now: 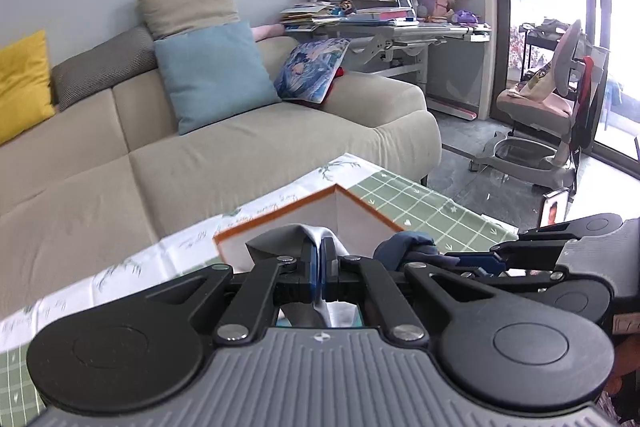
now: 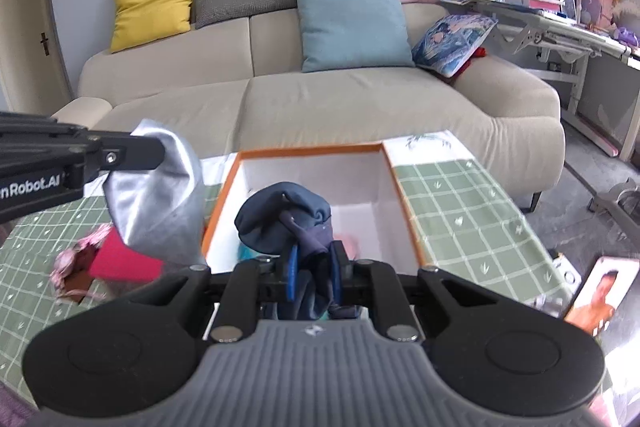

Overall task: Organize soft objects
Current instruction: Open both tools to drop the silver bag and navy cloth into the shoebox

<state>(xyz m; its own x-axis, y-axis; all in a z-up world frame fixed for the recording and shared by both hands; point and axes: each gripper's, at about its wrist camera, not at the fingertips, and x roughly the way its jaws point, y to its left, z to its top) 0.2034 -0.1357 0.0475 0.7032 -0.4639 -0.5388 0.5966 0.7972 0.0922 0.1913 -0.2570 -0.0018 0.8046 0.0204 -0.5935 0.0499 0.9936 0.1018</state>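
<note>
My left gripper (image 1: 322, 259) is shut on a silver-grey cloth (image 1: 280, 245), which hangs from it beside the box's left wall in the right wrist view as a grey bundle (image 2: 160, 199). A dark blue garment (image 2: 286, 217) is pinched in my right gripper (image 2: 314, 263), held above the open white box with an orange rim (image 2: 308, 149). From the left wrist view the same box corner (image 1: 334, 189) lies just ahead, with the blue garment (image 1: 404, 247) and right gripper (image 1: 480, 263) at the right. Something pale pink and something teal lie low in the box, partly hidden.
The box stands on a table with a green checked cloth (image 2: 460, 203). A pink-red item (image 2: 120, 259) and a patterned pink fabric (image 2: 76, 259) lie at the left. A beige sofa (image 2: 320, 99) with cushions is behind. A desk (image 1: 400, 27) and chair (image 1: 544, 107) stand to the right.
</note>
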